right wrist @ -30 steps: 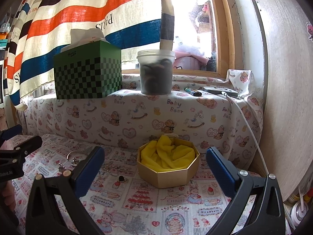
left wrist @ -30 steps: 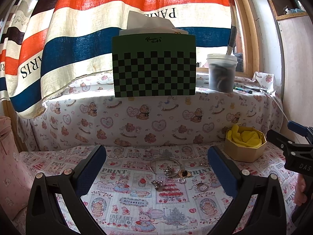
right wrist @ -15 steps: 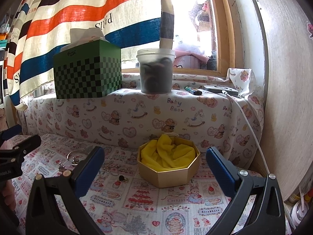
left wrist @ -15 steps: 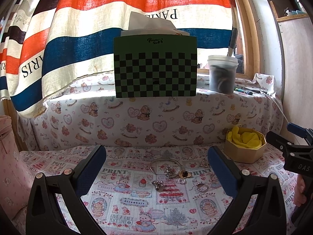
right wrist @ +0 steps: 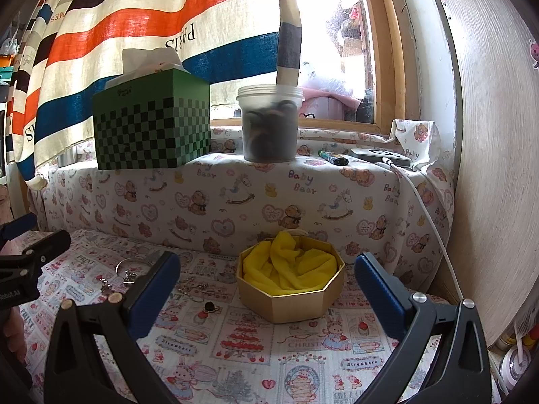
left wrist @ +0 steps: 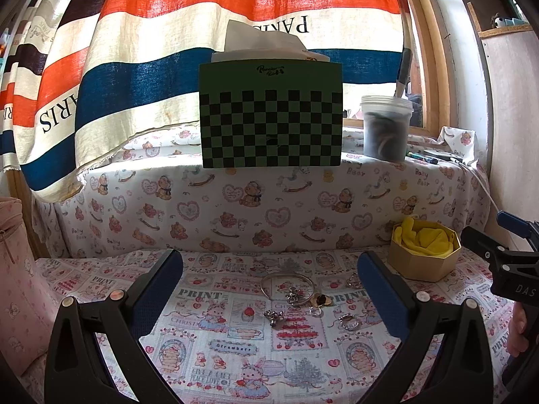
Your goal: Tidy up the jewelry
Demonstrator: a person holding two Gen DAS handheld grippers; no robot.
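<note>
Several small jewelry pieces lie on the printed cloth: a silver bangle (left wrist: 287, 283), a charm cluster (left wrist: 273, 317), a dark-stoned gold piece (left wrist: 320, 299) and a ring (left wrist: 349, 322). My left gripper (left wrist: 269, 289) hovers open above them, holding nothing. An octagonal gold box (left wrist: 422, 260) lined with yellow cloth stands to their right. In the right wrist view, that gold box (right wrist: 290, 298) sits between the fingers of my right gripper (right wrist: 266, 286), which is open and empty. The bangle (right wrist: 129, 266) and a dark-stoned piece (right wrist: 209, 307) lie left of the box.
A green checkered tissue box (left wrist: 271, 114) and a lidded plastic jar (left wrist: 385, 129) stand on the cloth-covered ledge behind. A striped curtain (left wrist: 168, 50) hangs over the window. A white cable (right wrist: 427, 219) runs down the right. A wood-grain panel (right wrist: 498, 168) walls the right side.
Both views shift only slightly; the left gripper has drifted a little. The jewelry and the box have not moved, and both grippers stay open.
</note>
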